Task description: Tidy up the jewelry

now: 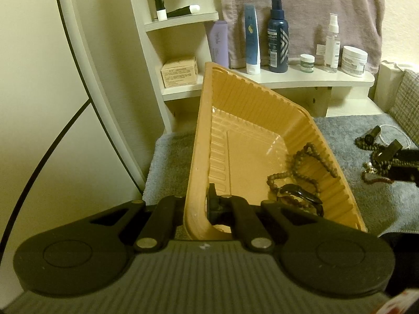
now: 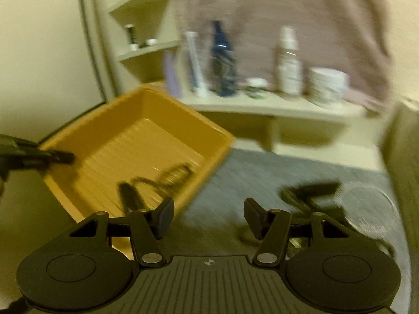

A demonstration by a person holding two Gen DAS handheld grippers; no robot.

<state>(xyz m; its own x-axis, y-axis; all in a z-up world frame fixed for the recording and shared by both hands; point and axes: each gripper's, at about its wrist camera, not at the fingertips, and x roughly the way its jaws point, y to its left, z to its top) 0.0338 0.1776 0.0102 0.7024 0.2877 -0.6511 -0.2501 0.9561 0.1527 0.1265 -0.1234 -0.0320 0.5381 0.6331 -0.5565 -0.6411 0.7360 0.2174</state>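
A: What could go wrong here?

B: The left tongs (image 1: 195,206) are clenched on the near wall of the orange tray (image 1: 251,120), which sits tilted on the grey towel (image 1: 366,196); tip it further and the brown bead strand (image 1: 301,167) at five o'clock could slide out.

A: And the right tongs (image 2: 209,218)?

B: Released, empty, hovering. More dark beads (image 1: 377,162) lie on the towel at three o'clock.

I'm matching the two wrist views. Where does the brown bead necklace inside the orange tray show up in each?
Left wrist: bead necklace lies in the orange tray's lower-right corner, right of centre.
Right wrist: a blurred dark loop in the tray, lower centre-left.
Shared landmark: the dark blue spray bottle on the shelf.
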